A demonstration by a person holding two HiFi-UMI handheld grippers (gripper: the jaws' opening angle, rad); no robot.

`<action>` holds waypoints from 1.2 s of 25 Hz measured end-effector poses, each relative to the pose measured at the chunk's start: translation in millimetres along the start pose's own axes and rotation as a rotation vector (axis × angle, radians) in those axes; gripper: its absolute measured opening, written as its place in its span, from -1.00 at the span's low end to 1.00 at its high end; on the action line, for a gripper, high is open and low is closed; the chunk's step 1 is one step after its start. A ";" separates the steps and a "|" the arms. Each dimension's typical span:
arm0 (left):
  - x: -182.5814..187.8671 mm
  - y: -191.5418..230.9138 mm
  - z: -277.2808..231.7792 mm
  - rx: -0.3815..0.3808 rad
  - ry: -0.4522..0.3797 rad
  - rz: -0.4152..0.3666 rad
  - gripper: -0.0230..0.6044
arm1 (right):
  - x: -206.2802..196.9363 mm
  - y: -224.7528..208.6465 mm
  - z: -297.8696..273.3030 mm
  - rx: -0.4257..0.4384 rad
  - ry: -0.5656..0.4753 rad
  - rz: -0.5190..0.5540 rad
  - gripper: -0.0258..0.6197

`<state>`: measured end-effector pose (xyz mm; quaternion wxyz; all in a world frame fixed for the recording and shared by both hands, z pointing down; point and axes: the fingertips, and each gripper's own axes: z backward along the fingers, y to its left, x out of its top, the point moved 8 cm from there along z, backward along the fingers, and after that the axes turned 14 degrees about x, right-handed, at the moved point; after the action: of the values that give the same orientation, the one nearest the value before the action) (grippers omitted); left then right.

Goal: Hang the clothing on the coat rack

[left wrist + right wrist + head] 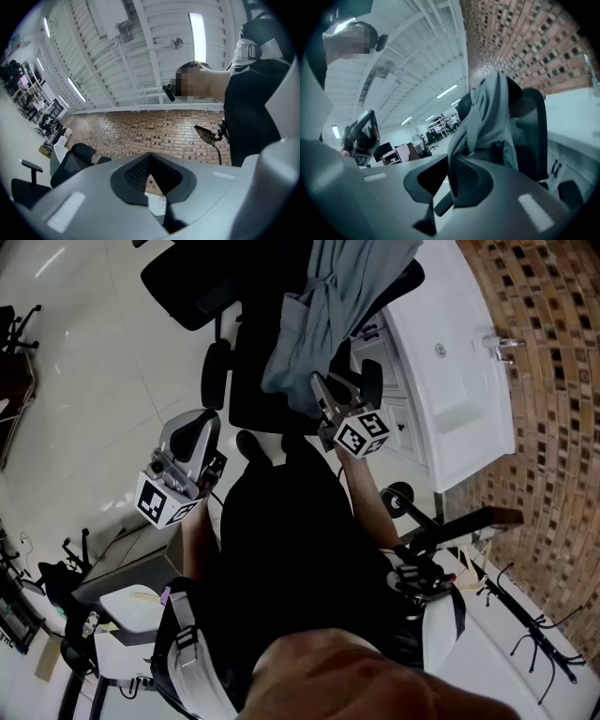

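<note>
Item one: your right gripper (pixel 450 180) sits just past centre toward 1 o'clock in the head view, its fingers clamped on a fold of the garment (pixel 319 315). The garment is grey and limp. It is draped over the back of the black chair (pixel 262 390) at 12 o'clock and hangs down to the jaws. Item two: your left gripper (pixel 152 176) is at 9 o'clock, well apart from the garment, with fingers together and nothing between them. It is tilted upward, so its own view takes in ceiling and brick wall (pixel 154 129). Item three: the rack (pixel 530 634) at 4 o'clock is a black pole with hooks, bare, well apart from both grippers. Item four: a white counter (pixel 450 362) at 2 o'clock stands just beside the chair, against the brick wall.
</note>
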<state>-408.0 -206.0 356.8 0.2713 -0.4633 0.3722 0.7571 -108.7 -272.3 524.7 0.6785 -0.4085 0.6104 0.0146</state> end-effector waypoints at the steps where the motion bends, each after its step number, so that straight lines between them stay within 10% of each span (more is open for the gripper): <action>1: -2.6 -0.6 -1.6 0.006 0.012 -0.005 -0.92 | -24.3 -15.4 -2.4 -0.021 0.025 -0.038 -0.82; 13: -37.8 0.6 -11.5 0.074 0.167 -0.017 -0.92 | -226.4 -169.3 -59.6 -0.121 0.437 -0.345 -0.82; 21: -53.3 10.3 -21.1 0.106 0.215 -0.002 -0.92 | -274.6 -138.3 -81.7 0.030 0.597 -0.381 -0.82; 30: -70.1 11.9 -33.4 0.110 0.250 0.027 -0.92 | -292.2 -85.8 -100.7 0.211 0.784 -0.124 -0.63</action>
<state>-370.6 -244.7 414.1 0.2373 -0.5334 0.4502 0.6756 -220.8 -247.1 824.2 0.4322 -0.3473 0.7951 -0.2458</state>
